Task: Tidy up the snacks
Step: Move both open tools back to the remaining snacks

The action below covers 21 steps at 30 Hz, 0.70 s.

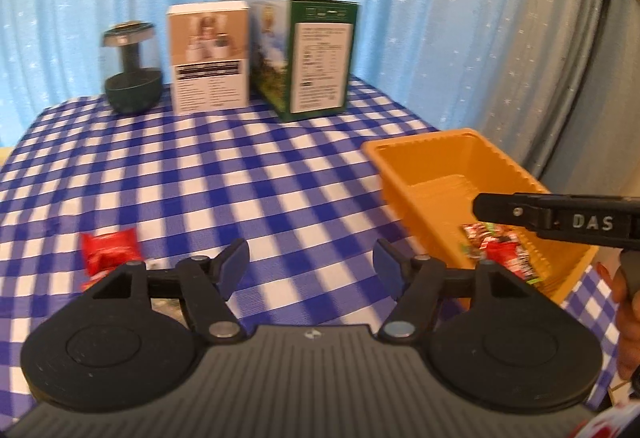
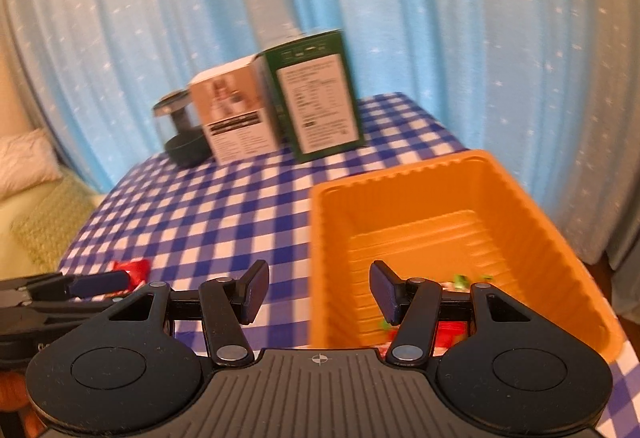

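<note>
Crinkly red foil snack packet lying on checked cloth, lower left, beside left gripper, jaws gaping, empty; right gripper likewise released

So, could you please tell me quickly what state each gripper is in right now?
Left gripper: open, nothing between its blue pads, above the blue-and-white checked tablecloth.
Right gripper: open, empty, at the near rim of the orange plastic bin.
</note>
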### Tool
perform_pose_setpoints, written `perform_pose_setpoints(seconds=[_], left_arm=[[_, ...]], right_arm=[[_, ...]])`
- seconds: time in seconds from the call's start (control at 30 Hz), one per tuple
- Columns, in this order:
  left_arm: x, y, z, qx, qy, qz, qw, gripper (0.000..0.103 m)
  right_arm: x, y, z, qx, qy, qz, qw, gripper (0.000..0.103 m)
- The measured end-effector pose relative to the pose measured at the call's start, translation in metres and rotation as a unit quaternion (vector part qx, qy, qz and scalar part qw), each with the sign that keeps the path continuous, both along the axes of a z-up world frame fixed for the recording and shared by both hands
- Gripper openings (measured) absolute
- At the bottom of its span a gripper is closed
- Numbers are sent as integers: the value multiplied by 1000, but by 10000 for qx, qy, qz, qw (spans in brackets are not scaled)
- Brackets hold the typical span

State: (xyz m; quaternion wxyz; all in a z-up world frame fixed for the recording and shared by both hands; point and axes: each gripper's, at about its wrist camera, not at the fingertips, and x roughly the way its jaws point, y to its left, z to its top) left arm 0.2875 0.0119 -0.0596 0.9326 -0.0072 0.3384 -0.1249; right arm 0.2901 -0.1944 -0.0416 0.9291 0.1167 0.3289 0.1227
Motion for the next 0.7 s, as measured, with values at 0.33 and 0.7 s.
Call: perform_pose_setpoints(seconds=[0.33,0.7], left_arm=[[-17,70,-9,182,99,621,9979,68],[-26,125,-19,271,255,1173,9924,69]], right_arm=[[2,53,-2,-148,-116,736,9971,56],[12,116,-20,-626,-226,1833,9808,56]])
